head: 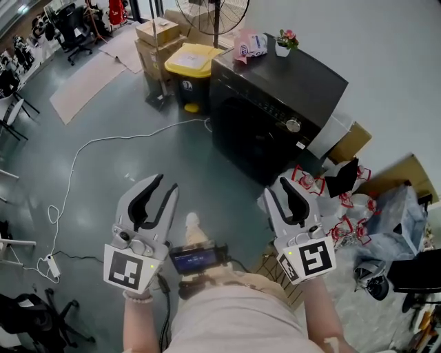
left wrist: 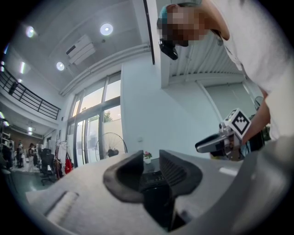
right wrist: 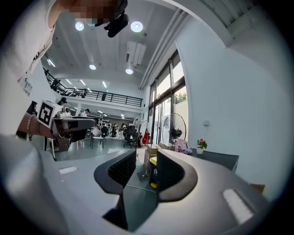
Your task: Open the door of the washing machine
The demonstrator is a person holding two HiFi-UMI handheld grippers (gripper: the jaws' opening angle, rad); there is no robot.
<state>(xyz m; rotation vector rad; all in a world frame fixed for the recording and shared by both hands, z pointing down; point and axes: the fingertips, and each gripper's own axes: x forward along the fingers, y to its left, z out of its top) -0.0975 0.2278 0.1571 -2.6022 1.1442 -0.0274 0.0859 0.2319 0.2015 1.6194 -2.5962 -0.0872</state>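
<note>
The black front-loading washing machine [head: 275, 103] stands against the wall ahead, its dark round door [head: 244, 134] shut on the front face. Both grippers are held level in front of the person, well short of the machine. My left gripper [head: 164, 185] is open with nothing between its jaws; in the left gripper view [left wrist: 151, 163] the machine [left wrist: 154, 176] shows through the gap. My right gripper [head: 282, 186] is open too and holds nothing. In the right gripper view [right wrist: 146, 160] the machine's top [right wrist: 216, 160] lies to the right.
A flower pot [head: 284, 43] and a pink bag [head: 249, 47] sit on the machine. A yellow-lidded bin [head: 191, 65], cardboard boxes [head: 157, 31] and a fan [head: 217, 14] stand to its left. Red-and-white bags [head: 344, 207] lie at its right. A white cable [head: 103, 141] runs over the floor.
</note>
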